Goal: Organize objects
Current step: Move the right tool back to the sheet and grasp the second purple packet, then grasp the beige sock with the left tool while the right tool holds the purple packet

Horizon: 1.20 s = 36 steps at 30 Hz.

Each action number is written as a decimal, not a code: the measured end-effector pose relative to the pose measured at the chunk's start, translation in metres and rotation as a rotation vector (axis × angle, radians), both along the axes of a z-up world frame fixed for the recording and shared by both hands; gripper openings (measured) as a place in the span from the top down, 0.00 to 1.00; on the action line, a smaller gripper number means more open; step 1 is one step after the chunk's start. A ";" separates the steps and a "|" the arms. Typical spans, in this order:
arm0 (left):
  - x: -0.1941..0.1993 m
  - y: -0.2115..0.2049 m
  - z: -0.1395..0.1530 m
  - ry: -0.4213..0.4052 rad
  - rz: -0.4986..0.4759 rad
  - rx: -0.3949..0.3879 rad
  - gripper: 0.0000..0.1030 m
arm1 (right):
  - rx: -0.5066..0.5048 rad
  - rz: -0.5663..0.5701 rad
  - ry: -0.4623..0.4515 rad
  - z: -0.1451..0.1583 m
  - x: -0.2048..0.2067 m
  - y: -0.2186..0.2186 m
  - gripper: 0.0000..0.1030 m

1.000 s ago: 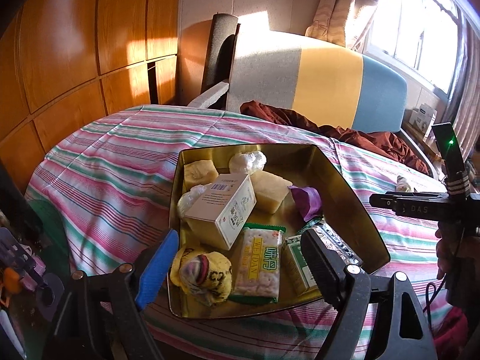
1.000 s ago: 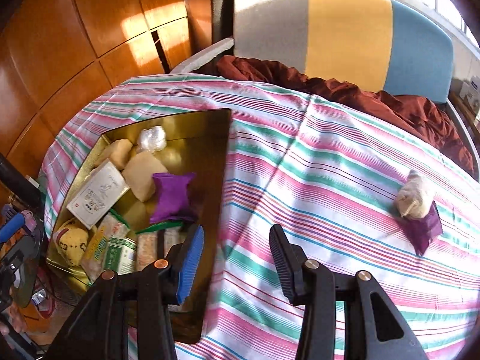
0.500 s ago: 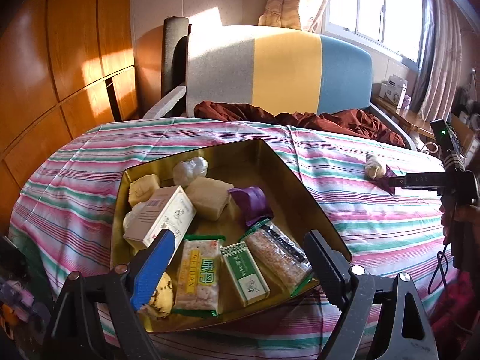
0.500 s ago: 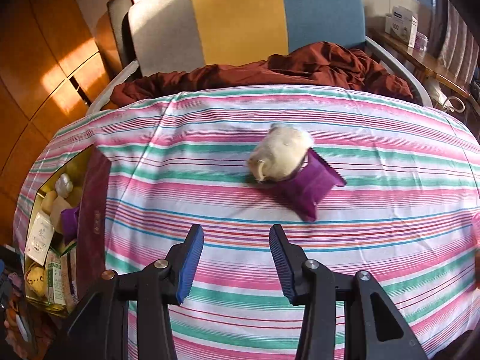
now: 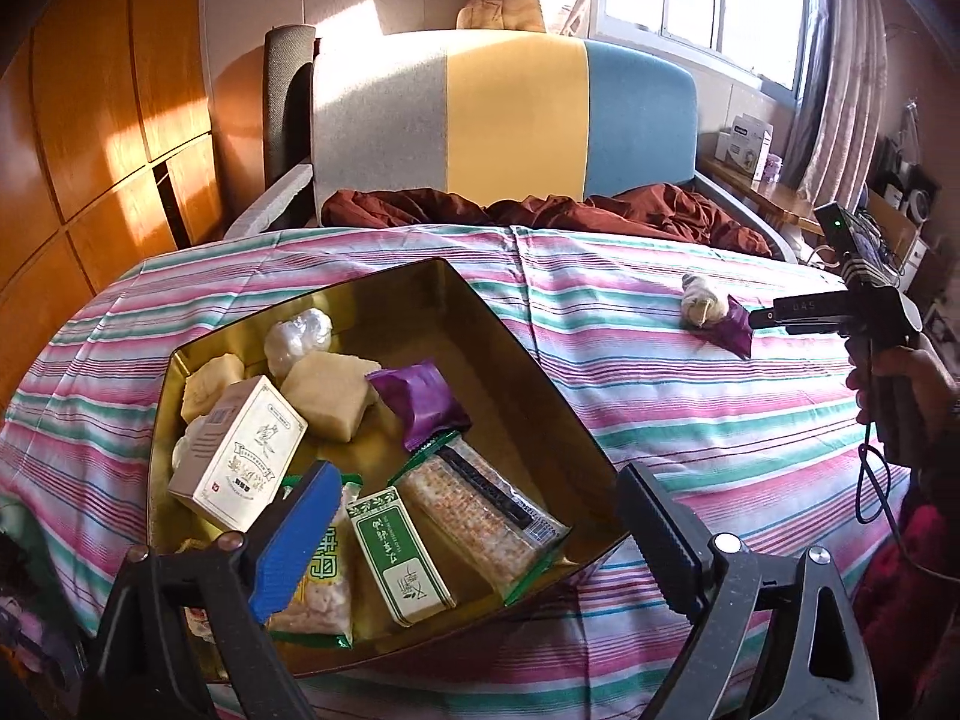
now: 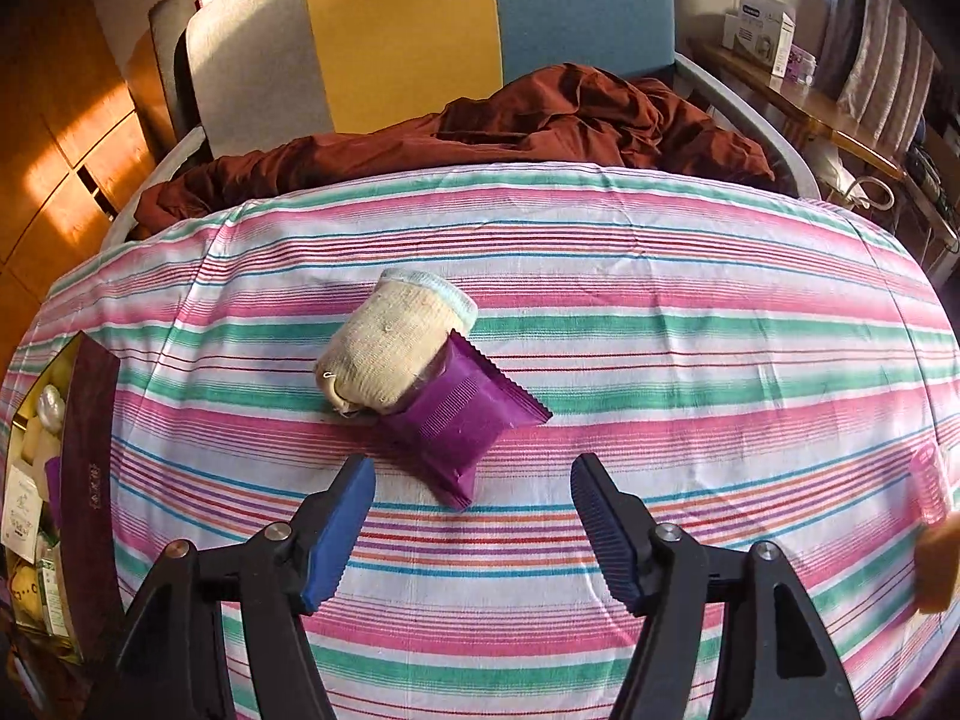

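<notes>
Right gripper [image 6: 471,516] hovers just short of the purple packet [image 6: 462,414], jaws just opened and empty — readied, apparently, to straddle it. A rolled sock [image 6: 396,348] overlaps the packet. Left gripper [image 5: 474,540], apart and empty, waits over the gold tin [image 5: 540,384], well left of the packet.

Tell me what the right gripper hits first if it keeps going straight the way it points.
Probably the purple packet, lying just ahead of the open right gripper, its near corner between the fingertip lines. The rolled sock rests on its far end. Depth is unclear; it might meet the striped sheet first.
</notes>
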<state>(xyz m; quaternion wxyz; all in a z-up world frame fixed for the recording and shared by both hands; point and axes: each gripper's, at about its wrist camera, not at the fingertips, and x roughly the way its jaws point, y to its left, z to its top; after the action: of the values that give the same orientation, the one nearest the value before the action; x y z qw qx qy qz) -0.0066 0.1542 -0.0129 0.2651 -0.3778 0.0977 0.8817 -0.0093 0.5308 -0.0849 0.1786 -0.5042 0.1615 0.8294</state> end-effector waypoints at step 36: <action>-0.013 0.084 0.015 0.045 -0.118 -0.020 0.09 | 0.012 -0.064 -0.112 -0.032 0.036 0.033 0.66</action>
<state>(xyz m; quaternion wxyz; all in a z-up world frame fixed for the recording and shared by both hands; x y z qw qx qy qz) -0.0195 0.2382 0.0021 0.3108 -0.3542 0.1345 0.8717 0.0271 0.5635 -0.1169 0.2167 -0.5433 0.1622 0.7947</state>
